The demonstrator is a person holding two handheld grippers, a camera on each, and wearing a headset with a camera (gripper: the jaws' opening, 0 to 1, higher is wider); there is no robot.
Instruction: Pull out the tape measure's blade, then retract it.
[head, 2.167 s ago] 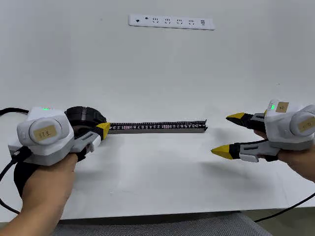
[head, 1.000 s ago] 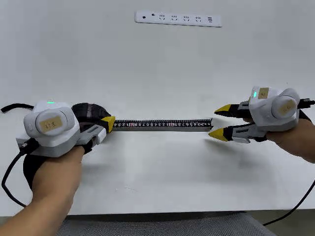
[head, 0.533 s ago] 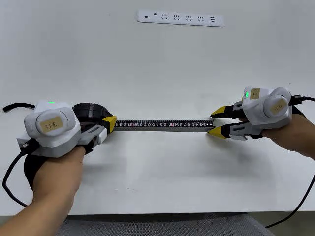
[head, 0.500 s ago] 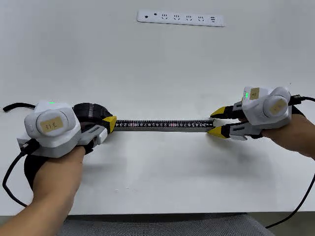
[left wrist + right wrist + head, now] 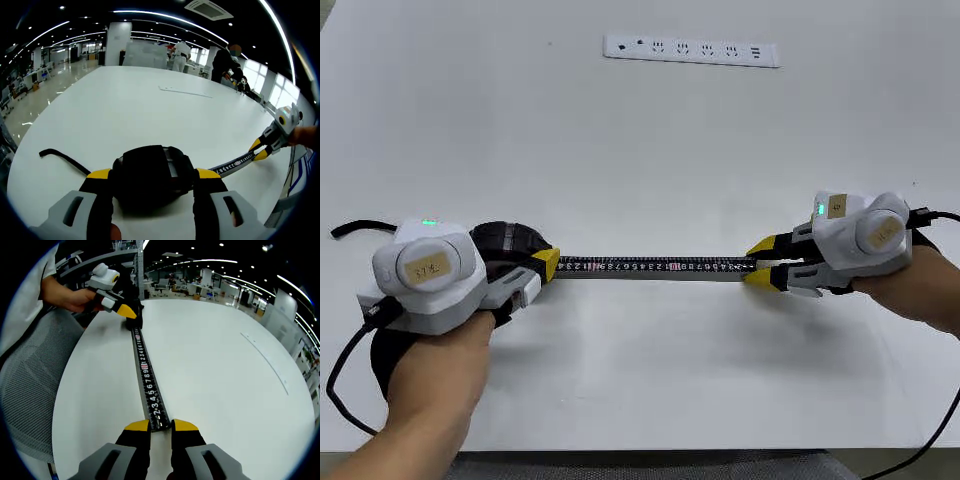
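Note:
A black tape measure case point(image 5: 508, 246) rests on the white table point(image 5: 640, 150), and my left gripper point(image 5: 542, 272) is shut on it. In the left gripper view the case point(image 5: 152, 175) fills the gap between the yellow-tipped jaws of the left gripper point(image 5: 153, 176). The dark numbered blade point(image 5: 655, 265) lies pulled out flat to the right. My right gripper point(image 5: 761, 262) is shut on the blade's end. In the right gripper view the blade point(image 5: 145, 370) runs away from the right gripper point(image 5: 160, 426) toward the case point(image 5: 134, 320).
A white power strip point(image 5: 691, 50) lies at the table's far side. A black cable point(image 5: 355, 228) trails left of the case. A grey mesh chair point(image 5: 30, 385) stands by the table's near edge. People stand far off point(image 5: 225, 62).
My right gripper came in from the right to the blade's free end and its jaws narrowed onto it. The left gripper stays on the case.

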